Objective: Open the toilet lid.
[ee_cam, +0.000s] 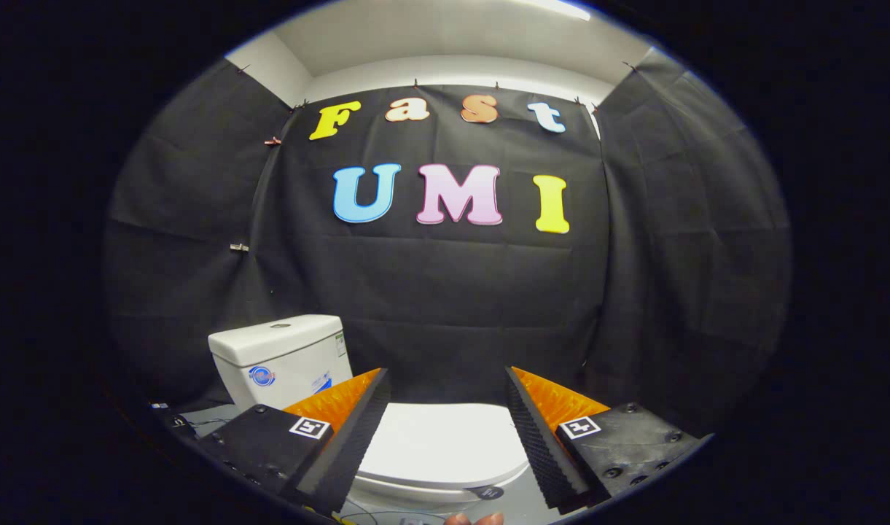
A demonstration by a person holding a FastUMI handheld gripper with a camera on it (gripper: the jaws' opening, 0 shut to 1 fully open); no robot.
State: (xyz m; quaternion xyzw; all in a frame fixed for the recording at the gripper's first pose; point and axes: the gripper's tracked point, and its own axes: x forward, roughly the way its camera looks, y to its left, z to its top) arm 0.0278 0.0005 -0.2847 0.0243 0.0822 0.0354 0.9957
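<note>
A white toilet stands low in front of the black booth wall. Its lid (437, 441) lies flat and closed, showing between and just below my two fingers. The white tank (280, 357) rises behind the left finger, with a flush button on top and stickers on its front and side. My gripper (448, 390) is open, its fingers spread wide above the lid with nothing between them. Neither finger touches the lid. The bowl's rim (445, 490) shows under the lid's front edge.
Black cloth walls close in behind and on both sides of the toilet. Grey floor (219, 417) with a dark cable lies left of the tank. A person's fingertips (474, 519) show just below the lid's front.
</note>
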